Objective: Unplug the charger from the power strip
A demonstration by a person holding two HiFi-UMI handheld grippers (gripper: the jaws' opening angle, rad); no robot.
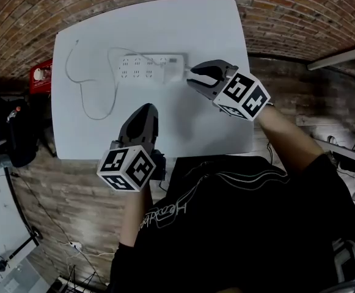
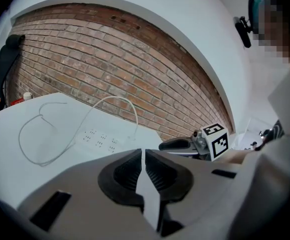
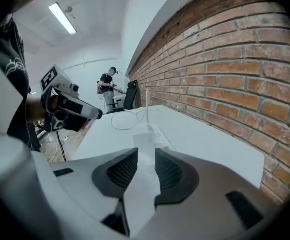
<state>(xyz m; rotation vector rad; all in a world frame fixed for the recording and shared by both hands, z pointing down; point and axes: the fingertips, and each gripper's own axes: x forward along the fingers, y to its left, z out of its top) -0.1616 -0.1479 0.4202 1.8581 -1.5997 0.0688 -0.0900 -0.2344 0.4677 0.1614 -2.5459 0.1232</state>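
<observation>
A white power strip (image 1: 142, 68) (image 2: 101, 139) lies at the far middle of the white table (image 1: 214, 35). A white charger (image 1: 172, 60) (image 3: 145, 132) sits plugged in at the strip's right end. Its thin white cable (image 1: 88, 99) (image 2: 40, 134) rises from it and loops off to the left. My right gripper (image 1: 191, 78) (image 3: 145, 156) is open just right of that end, pointing at the charger, with nothing between its fingers. My left gripper (image 1: 145, 108) (image 2: 142, 154) is shut and empty, hovering nearer me, well short of the strip.
The table's near edge runs under my left hand. A red object (image 1: 41, 73) and a dark chair stand off the table's left side. A metal frame (image 1: 348, 60) is at the right. A brick wall (image 3: 224, 69) lies beyond the table's far side; a person stands far off.
</observation>
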